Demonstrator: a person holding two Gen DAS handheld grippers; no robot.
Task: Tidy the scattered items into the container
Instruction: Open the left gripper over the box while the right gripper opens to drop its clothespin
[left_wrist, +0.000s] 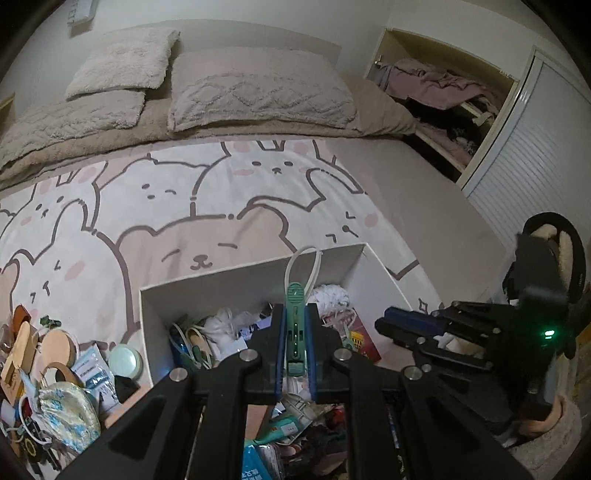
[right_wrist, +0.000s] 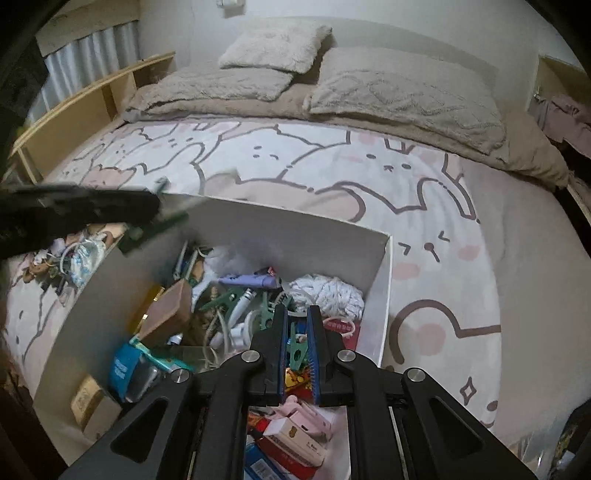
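A white box (right_wrist: 382, 288) sits on the bed (right_wrist: 517, 258), already full of small clutter. Above it, the left gripper (left_wrist: 295, 332) has its jaws pinching a green clothespin (left_wrist: 294, 325) upright. The right gripper (right_wrist: 297, 347), over the box's near right part, has its jaws pressed together with nothing between them. More loose items (left_wrist: 55, 369) lie on the bedspread left of the box.

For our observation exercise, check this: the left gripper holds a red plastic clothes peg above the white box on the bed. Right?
Not quite. The plastic clothes peg clamped in the left gripper is green, not red, as the left wrist view shows. It is indeed above the white box on the bed.
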